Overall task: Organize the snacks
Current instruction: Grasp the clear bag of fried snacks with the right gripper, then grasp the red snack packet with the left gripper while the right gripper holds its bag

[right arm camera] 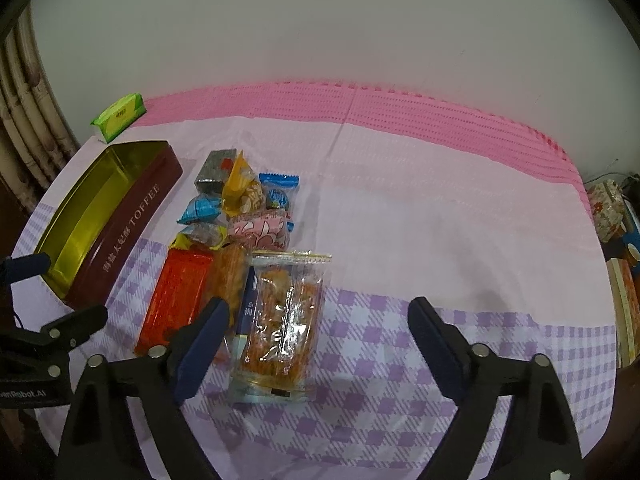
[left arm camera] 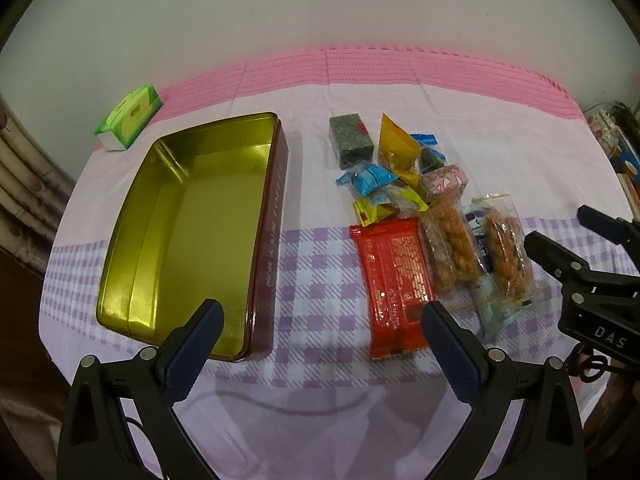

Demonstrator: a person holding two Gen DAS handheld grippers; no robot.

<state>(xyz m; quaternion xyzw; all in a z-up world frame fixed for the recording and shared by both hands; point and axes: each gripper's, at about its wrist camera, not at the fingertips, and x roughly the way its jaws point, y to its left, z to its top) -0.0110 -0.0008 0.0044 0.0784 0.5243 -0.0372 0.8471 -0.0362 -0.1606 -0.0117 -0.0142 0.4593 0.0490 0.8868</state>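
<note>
I am seeing the clear plastic packet of orange snack sticks point(right arm camera: 280, 320) lying flat on the lilac-checked cloth surface point(right arm camera: 460, 220), long axis running away from me, beside the red foil packet point(right arm camera: 176, 300). My right hand-held gripper point(right arm camera: 316, 338) is standing wide, gripping nothing, packet between its fingers untouched. My left hand-held gripper point(left arm camera: 322, 336) is hanging open, empty, near the gold-lined rectangular toffee tin point(left arm camera: 272, 216). A white wall point(right arm camera: 320, 32) is backing the surface.

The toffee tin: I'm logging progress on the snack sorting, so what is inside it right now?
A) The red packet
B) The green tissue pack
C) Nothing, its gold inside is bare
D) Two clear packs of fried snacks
C: the toffee tin shows only its bare gold bottom, while the red packet and the other snacks lie on the cloth to its right and the green tissue pack sits behind it.
</note>
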